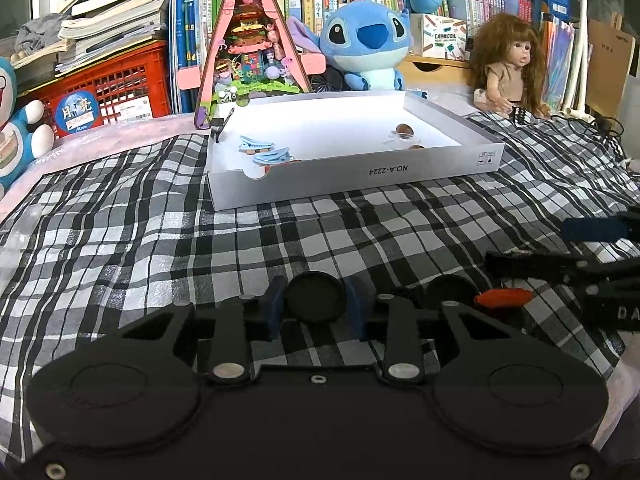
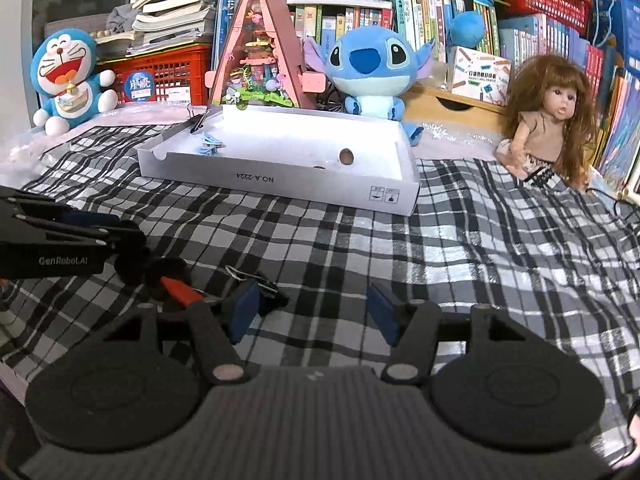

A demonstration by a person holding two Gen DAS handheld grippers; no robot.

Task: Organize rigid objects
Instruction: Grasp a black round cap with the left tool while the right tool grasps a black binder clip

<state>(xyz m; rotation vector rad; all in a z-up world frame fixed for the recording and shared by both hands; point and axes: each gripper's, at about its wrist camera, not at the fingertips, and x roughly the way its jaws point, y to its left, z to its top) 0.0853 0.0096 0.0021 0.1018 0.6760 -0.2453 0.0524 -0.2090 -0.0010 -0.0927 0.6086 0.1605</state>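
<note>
A white shallow box point(image 1: 352, 178) point(image 2: 280, 178) lies on the checked cloth. It holds two blue clips point(image 1: 264, 151) point(image 2: 209, 143), brown round pieces point(image 1: 405, 130) point(image 2: 346, 156), and a black binder clip point(image 1: 221, 122) point(image 2: 199, 121) on its far left rim. My left gripper point(image 1: 316, 304) is shut on a black round disc point(image 1: 316, 297). A second black disc point(image 1: 452, 294) and an orange piece point(image 1: 504, 297) point(image 2: 180, 289) lie right of it. My right gripper point(image 2: 316, 312) is open, low over the cloth, with a black binder clip point(image 2: 260, 286) by its left finger.
Behind the box stand a pink triangular toy house point(image 1: 256, 36) point(image 2: 260, 52), a Stitch plush point(image 1: 370, 44) point(image 2: 372, 68), a doll point(image 1: 510, 68) point(image 2: 548, 120), a Doraemon plush point(image 2: 68, 76), a red crate point(image 1: 108, 88) and bookshelves. The other gripper shows at each view's edge point(image 1: 580, 264) point(image 2: 60, 244).
</note>
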